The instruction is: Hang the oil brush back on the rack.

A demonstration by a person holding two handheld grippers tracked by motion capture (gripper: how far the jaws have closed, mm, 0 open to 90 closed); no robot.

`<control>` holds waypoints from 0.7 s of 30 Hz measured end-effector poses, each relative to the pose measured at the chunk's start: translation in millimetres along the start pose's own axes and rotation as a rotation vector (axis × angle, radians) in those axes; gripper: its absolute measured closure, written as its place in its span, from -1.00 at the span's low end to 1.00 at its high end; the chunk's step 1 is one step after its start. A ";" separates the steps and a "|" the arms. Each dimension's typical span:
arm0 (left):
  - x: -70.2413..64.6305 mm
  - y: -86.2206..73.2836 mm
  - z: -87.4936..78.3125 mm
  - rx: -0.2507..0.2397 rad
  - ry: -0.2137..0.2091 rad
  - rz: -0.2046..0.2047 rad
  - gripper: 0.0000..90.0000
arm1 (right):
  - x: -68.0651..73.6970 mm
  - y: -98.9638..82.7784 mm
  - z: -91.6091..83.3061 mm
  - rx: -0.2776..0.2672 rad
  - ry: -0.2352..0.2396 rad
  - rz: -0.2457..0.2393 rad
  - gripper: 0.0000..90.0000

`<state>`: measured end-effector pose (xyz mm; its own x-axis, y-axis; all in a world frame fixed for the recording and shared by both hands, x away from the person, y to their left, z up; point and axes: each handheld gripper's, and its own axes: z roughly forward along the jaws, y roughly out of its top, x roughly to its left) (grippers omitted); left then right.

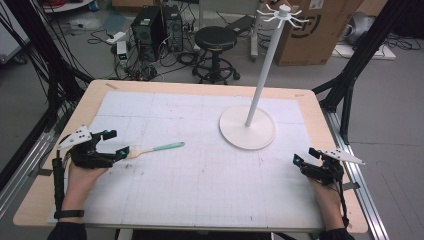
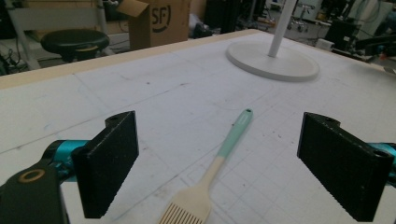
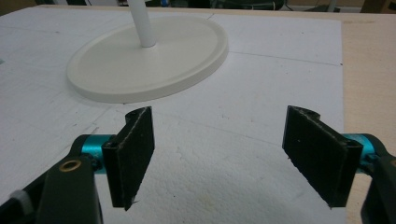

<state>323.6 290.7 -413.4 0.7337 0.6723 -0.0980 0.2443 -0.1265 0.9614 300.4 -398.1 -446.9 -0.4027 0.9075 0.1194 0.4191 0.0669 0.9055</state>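
while both ribbed black tongs [image 2: 224, 163] [image 3: 224, 158] gape apart, a cream-bristled, mint-handled brush [image 2: 210, 177] lies flat between the left pair.

black stool [image 1: 215, 39], cardboard box [image 1: 312, 30], computer towers [image 1: 157, 30]

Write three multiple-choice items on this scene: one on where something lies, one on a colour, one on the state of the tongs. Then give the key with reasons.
1. Where does the brush lie?
A. on the white stand's base
B. on the mat in front of the left tongs
C. on the stool

2. What colour is the far part of the brush's handle?
A. red
B. black
C. mint green

3. How do the left tongs stand?
A. open, the brush head between the jaws, untouched
B. shut on the brush
C. shut on nothing

Key: 1 B, the brush head lies by the left tongs, apart from the stand. 2 C, the left gripper view shows it green. 3 A, both jaws stand wide of the bristles.
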 end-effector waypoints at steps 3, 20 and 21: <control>-1.8 0.3 11.8 0.033 -0.017 0.011 -0.68 | -0.2 0.0 0.1 -0.001 -0.001 0.000 -0.45; -1.3 1.4 58.7 0.215 -0.080 0.097 -0.33 | 0.5 0.1 0.3 0.001 0.002 0.004 -0.45; -1.5 1.1 60.7 0.224 -0.078 0.110 -0.29 | 0.5 0.1 0.3 0.001 0.003 0.002 -0.45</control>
<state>361.2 245.2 -427.8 0.8081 0.5886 -0.0241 0.2888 -0.3602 0.8871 300.5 -397.5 -446.8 -0.4039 0.9065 0.1227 0.4207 0.0650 0.9049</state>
